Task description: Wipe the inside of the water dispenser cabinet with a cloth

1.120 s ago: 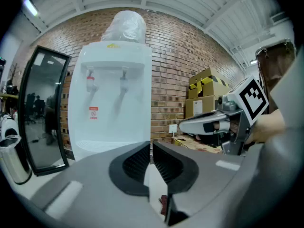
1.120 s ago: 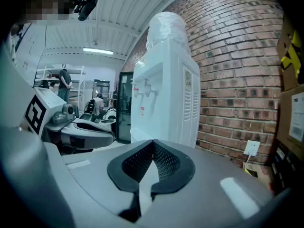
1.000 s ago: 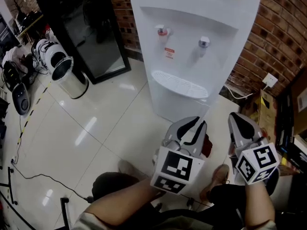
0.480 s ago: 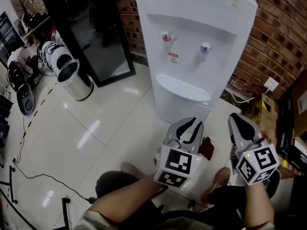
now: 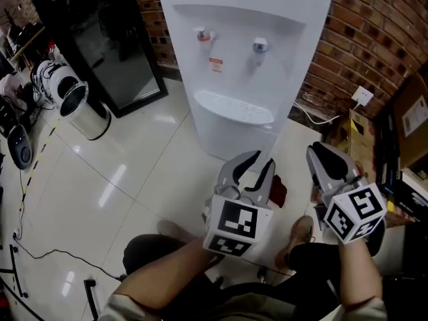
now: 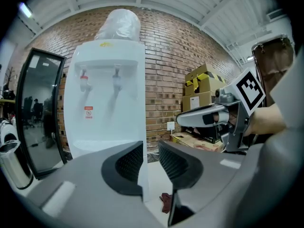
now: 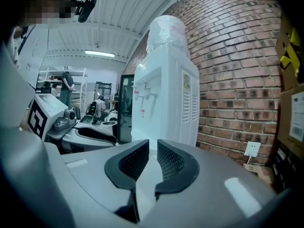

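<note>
Hovering at six o'clock of the water dispenser, left gripper and right gripper jaws, both empty, have just been opening slightly.

The white water dispenser stood upright on the tiled floor, close to the brick wall at the far right. A red tap on the left and a paler tap on the right sat above a grilled drip tray, with an upturned bottle on top. A small dark red cloth lay crumpled on the floor just near its base, toward the right.
</note>
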